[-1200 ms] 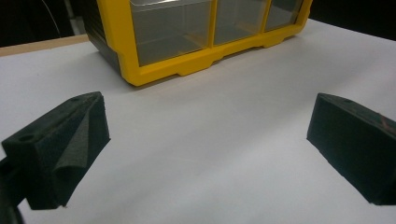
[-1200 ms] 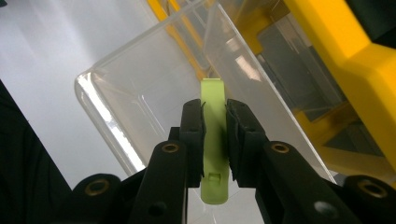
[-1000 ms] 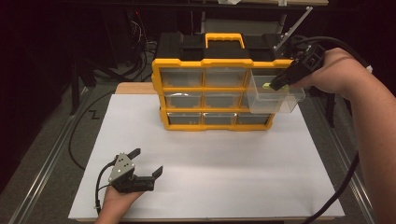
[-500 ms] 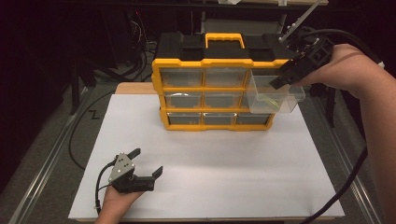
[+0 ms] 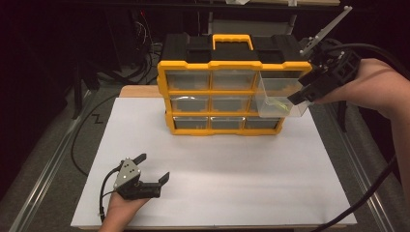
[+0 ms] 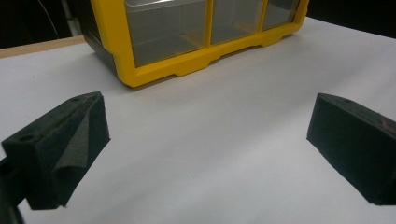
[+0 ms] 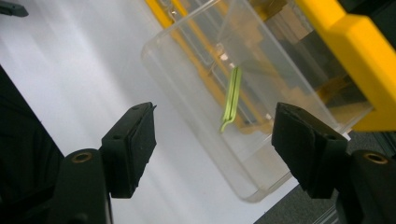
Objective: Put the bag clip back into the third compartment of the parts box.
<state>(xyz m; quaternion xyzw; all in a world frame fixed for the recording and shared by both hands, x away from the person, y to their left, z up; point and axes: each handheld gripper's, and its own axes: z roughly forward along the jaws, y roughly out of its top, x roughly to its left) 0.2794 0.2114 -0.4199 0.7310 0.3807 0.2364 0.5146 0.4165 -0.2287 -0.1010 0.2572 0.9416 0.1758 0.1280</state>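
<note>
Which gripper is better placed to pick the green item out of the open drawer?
The right gripper: it hovers open at the pulled-out clear drawer, facing the green item. The left gripper rests open, far away on the white mat.

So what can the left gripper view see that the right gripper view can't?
The left gripper view alone shows the organizer's shut bottom drawers and the left gripper, jaws wide apart over bare white paper. The right gripper view alone shows the pulled-out clear drawer, a thin green strip in it, and the open right gripper. Both show the yellow frame.
</note>
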